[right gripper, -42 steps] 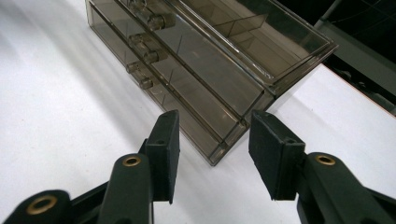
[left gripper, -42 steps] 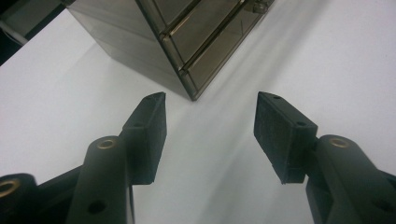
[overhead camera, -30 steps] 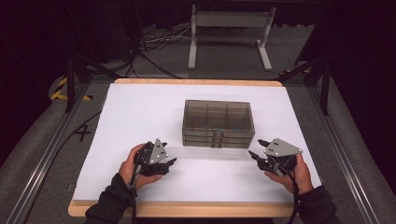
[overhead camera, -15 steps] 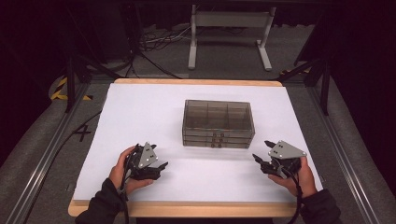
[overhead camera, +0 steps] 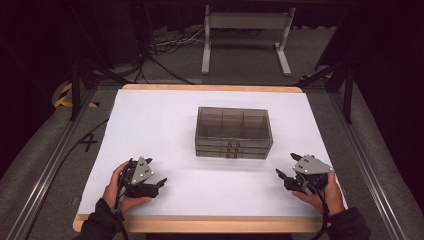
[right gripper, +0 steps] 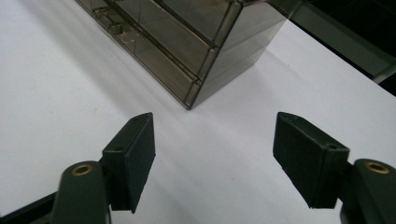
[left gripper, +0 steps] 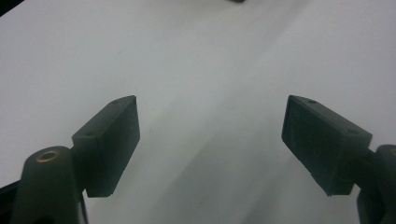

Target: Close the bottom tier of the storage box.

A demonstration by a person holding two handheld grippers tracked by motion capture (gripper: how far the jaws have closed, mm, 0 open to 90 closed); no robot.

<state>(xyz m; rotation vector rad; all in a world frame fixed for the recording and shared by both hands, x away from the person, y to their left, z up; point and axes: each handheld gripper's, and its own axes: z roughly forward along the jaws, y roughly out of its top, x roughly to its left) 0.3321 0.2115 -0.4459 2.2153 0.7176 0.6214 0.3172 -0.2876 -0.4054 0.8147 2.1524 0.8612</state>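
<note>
basically both grippers, left gripper (overhead camera: 159,184) & right gripper (overhead camera: 286,173), jaws just opening wide, empty; smoky drawer box (overhead camera: 234,132) w/ no readable label.

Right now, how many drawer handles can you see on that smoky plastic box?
2, as far as the high view shows: small handles stacked one above the other at the middle of the drawer box's front. More may be hidden or blurred.

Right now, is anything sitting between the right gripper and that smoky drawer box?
Nothing visible. Bare white table cover lies between the right gripper and the drawer box; its jaws stand open with nothing between them.
</note>
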